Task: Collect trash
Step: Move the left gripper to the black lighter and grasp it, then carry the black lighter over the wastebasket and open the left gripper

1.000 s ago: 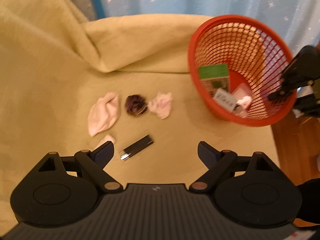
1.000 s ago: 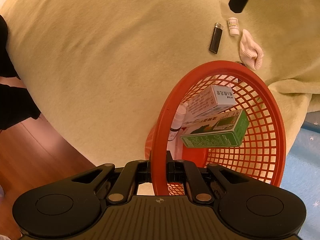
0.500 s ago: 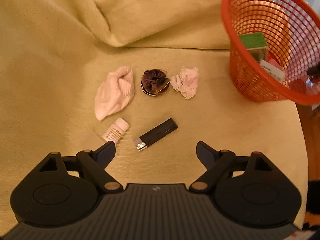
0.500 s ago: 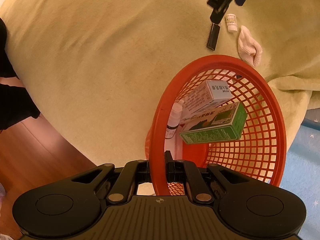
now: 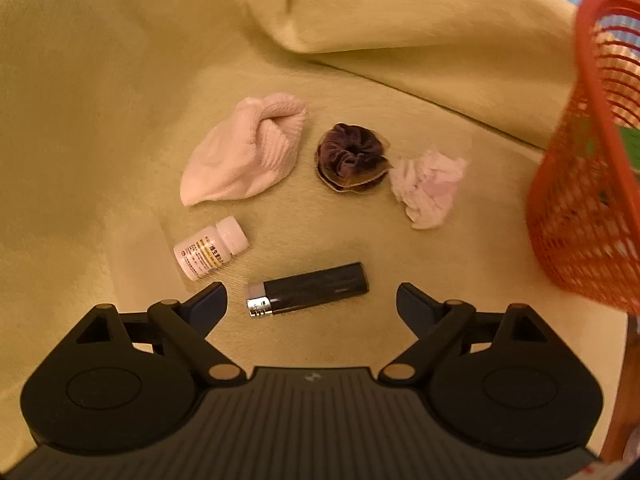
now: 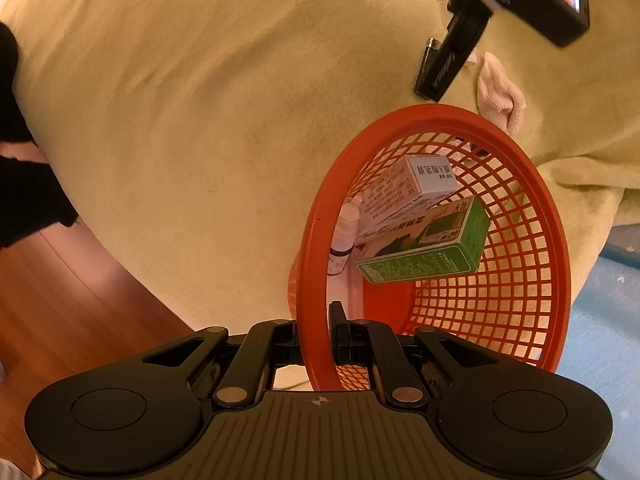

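Since the earlier frames, left gripper (image 5: 312, 296) has dropped closer to the blanket (image 5: 120, 80); lighter (image 5: 308, 289) now sits between its fingertips, and the basket (image 5: 580, 200) has slid to the right edge of view.

Left claw: spread wide, holding nothing. Right gripper (image 6: 316, 336): clenched on the basket rim, basket tipped toward the litter.

Already in basket: green box (image 6: 424, 248), white box (image 6: 408, 188), small bottle (image 6: 344, 236).

Left on blanket: lighter, pill bottle (image 5: 210, 254) just beside the left fingertip, pink sock (image 5: 248, 152), dark scrunchie (image 5: 352, 156), crumpled tissue (image 5: 430, 188).

Step in hand (judged): lining up on the lighter.

Next move calls for: lower until fingertips straddle the lighter, close across its narrow side, avoid nudging the pill bottle, then carry to the basket.
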`<state>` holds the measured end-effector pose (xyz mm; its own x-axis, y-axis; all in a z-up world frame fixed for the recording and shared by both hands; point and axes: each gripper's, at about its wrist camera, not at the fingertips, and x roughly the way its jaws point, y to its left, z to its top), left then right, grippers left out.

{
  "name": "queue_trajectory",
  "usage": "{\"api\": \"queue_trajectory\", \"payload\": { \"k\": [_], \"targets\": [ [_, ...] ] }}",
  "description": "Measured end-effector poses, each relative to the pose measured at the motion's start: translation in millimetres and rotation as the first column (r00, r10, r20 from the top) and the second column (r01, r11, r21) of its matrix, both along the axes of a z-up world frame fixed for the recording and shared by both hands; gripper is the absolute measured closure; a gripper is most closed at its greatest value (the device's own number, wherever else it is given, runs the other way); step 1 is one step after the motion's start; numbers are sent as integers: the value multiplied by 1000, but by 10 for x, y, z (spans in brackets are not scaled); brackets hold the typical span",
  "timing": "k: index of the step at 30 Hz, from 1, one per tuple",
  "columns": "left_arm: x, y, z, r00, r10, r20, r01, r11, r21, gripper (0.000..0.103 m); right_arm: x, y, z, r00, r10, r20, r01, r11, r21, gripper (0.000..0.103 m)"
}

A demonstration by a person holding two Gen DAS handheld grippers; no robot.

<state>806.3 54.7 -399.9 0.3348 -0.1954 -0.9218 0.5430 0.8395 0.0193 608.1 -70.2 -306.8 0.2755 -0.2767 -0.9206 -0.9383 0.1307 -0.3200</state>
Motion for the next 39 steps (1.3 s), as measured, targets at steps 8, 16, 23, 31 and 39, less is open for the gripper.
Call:
{"api": "queue_trajectory", "payload": {
  "k": [8,16,23,31,39],
  "targets": [
    [59,-107,-162,999,33,1,-33,999,32,14,-64,-42,1,1000,16,-10,-16,1000,-3,98],
    [156,-41,-284,990,138,-40,-137,990,34,22,-4,-20,-3,1000,10,-16,-10,1000,0,98],
    [146,-11,-303,989,138,-45,-137,990,25,24,-10,-28,-11,1000,12,-17,-12,1000,1,98],
    [-1,78,-118,999,31,-25,-30,999,33,25,0,-31,-9,1000,6,-18,-5,1000,7,98],
    [-228,160,417,993,-118,4,118,993,-10,25,-38,-38,-18,1000,12,-10,-11,1000,9,98]
  ]
}}
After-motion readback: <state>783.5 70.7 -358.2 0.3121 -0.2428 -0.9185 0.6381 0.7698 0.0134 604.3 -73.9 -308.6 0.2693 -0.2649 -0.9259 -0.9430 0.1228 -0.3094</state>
